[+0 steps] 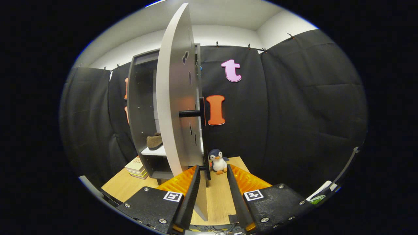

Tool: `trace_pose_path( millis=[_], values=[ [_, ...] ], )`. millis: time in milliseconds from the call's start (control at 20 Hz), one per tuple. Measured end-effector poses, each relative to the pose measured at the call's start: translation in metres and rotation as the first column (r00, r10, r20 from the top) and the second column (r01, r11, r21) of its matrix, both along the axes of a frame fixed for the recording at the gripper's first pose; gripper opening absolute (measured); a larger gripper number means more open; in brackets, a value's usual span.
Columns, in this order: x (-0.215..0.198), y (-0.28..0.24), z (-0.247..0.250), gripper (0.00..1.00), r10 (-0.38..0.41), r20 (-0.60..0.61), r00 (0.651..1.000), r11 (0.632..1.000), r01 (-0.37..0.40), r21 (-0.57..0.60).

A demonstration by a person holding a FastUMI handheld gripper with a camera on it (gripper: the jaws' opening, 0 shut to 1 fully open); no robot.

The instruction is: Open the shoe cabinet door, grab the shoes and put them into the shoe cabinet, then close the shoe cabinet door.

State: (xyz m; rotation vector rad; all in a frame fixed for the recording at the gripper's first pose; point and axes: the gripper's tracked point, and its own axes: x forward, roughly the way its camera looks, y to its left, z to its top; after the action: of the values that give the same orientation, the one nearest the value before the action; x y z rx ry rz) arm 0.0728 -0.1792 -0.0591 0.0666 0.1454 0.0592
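Inside the shoe cabinet (140, 107) a shoe (154, 141) rests shelved; tongs (213, 171) spread apart beside its door (174, 98).

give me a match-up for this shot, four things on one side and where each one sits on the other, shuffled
Things:
1. shoe
2. penguin
3. books
4. door

Places:
A. on the table beside the cabinet, at its foot
B. swung open, edge toward the open gripper, lower corner between the fingers
C. on the cabinet's white shelf
D. on the table just beyond the fingertips

Pairs: 1-C, 2-D, 3-A, 4-B
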Motion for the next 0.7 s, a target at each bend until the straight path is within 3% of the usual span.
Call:
trace_pose_path(
  millis=[250, 700],
  values=[
    [0.004, 0.043, 0.001, 0.54, 0.128, 0.018, 0.992, 0.991, -0.129, 0.033],
    [0.01, 0.096, 0.003, 0.55, 0.276, 0.033, 0.961, 0.96, -0.277, 0.036]
  ],
)
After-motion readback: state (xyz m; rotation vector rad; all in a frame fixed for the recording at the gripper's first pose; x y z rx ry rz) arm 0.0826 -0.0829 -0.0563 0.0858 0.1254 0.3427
